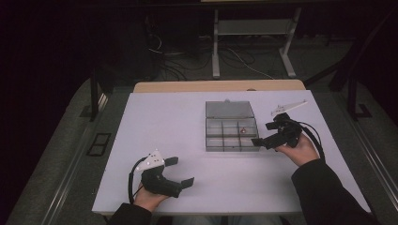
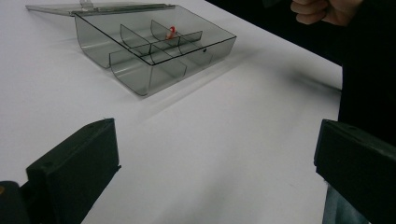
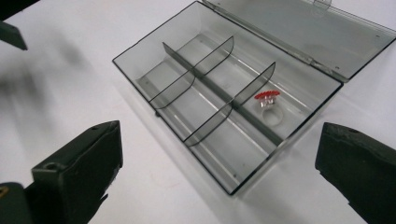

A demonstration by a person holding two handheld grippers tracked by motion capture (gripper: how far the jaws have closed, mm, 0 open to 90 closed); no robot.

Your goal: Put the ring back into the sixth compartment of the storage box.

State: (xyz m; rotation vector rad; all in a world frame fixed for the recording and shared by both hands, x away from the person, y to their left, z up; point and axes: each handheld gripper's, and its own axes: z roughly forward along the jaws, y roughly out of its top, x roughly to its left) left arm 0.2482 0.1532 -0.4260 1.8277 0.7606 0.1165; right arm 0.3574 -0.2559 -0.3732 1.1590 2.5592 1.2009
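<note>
We see a smoky clear plastic box (image 1: 231,132), lid flat open, mid-table (image 1: 159,122); a clear ring (image 3: 270,108) with a red top lies in its far right compartment. The left gripper (image 1: 179,172) and right gripper (image 1: 266,133) both gape, empty.

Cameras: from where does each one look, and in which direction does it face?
High view: above the table, looking forward and down; both hands and the left gripper and right gripper show.
Left gripper view: between open jaws, toward the box.
Right gripper view: between open jaws, down into that box.
All share the box and ring.
</note>
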